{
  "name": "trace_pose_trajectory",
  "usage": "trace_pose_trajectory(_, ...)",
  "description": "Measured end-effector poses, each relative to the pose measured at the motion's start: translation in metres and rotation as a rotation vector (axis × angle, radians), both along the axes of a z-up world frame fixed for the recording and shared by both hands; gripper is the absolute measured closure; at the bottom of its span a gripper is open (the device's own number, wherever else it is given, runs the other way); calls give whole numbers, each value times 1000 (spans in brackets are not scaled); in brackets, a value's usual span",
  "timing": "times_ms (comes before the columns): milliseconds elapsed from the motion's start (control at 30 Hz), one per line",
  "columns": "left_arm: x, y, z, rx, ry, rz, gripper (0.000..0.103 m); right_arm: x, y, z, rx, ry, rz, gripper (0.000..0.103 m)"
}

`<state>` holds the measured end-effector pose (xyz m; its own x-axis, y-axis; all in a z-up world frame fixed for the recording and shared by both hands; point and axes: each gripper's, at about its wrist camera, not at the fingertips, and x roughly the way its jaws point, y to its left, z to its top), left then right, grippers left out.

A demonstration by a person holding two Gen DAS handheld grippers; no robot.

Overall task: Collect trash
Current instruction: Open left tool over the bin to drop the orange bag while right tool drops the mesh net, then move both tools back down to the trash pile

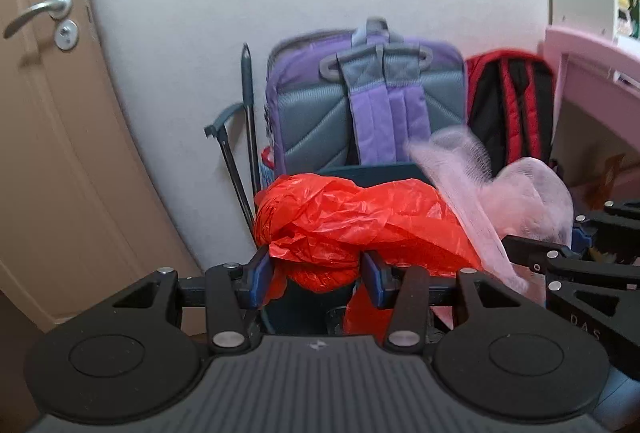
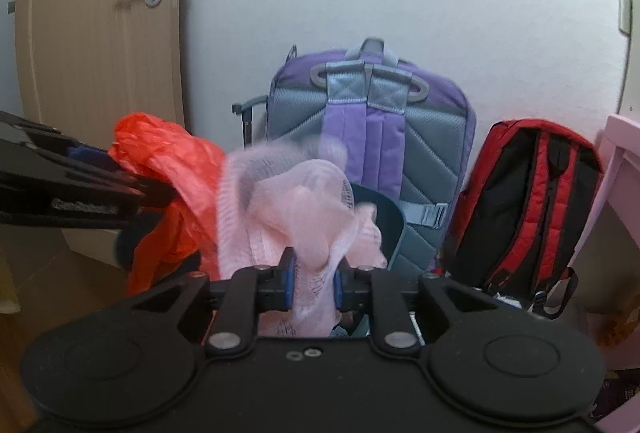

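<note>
My left gripper [image 1: 316, 273] is shut on a crumpled red plastic bag [image 1: 352, 225], held up in front of the backpacks. My right gripper [image 2: 313, 283] is shut on a pale pink mesh net [image 2: 296, 205], blurred at its top. The pink net also shows in the left wrist view [image 1: 492, 185], to the right of the red bag, and the red bag shows in the right wrist view [image 2: 168, 173] at the left. A dark blue bin rim [image 2: 384, 217] sits just behind and below both bundles; its inside is hidden.
A purple-grey backpack [image 2: 380, 137] and a red-black backpack [image 2: 532, 201] lean against the white wall. A tan door [image 2: 100, 53] with a metal handle stands at the left. Pink furniture [image 1: 592, 81] is at the right. Dark poles [image 1: 248, 121] lean by the purple backpack.
</note>
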<state>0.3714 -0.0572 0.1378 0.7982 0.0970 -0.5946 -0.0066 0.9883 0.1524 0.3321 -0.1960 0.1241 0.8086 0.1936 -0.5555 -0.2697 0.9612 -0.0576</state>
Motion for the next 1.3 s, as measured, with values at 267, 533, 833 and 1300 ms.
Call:
trace_pose_trajectory(267,42,-3,-40,31,95,0,57,24,-1,-18,-3,43,3,75)
trace_pose_trajectory(533,50,-4,-55,-18,137,-11,45,24,-9,-20,52,50,9,63)
trace_pose_trajectory(833,18,0,-33,-96,120,-14,36,-3,-9,-4,82,48,19,59)
trace_pose_trajectory(1300,-70,4,12,-128,58,-51,27,-82,5,34,95,8,70,50)
